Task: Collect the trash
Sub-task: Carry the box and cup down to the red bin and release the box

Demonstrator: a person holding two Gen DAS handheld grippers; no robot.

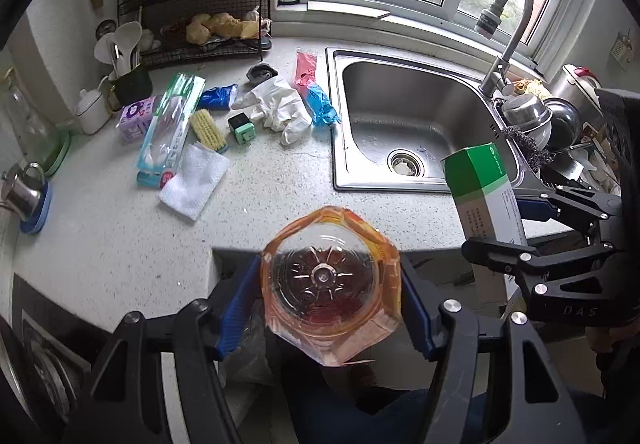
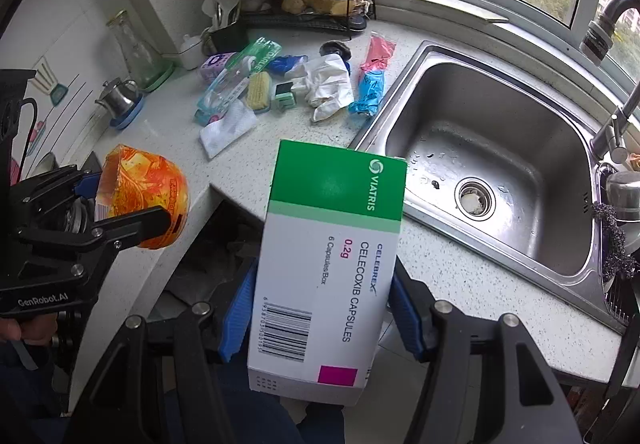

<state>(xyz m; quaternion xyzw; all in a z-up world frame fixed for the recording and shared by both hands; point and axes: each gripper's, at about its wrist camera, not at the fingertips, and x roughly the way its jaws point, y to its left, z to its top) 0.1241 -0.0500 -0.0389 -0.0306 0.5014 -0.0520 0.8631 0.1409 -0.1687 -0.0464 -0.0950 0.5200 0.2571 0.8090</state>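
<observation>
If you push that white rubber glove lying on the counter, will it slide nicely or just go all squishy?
Probably squishy. The white glove lies crumpled with limp fingers, so it looks floppy and would likely bunch up rather than slide as one piece. It seems thin and light. It won't roll, and on the speckled counter it may drag a little.

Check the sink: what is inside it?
The sink holds water droplets and a drain strainer with pale scraps in it; otherwise the visible basin is bare. The medicine box in the right gripper covers its near-left corner.
</observation>
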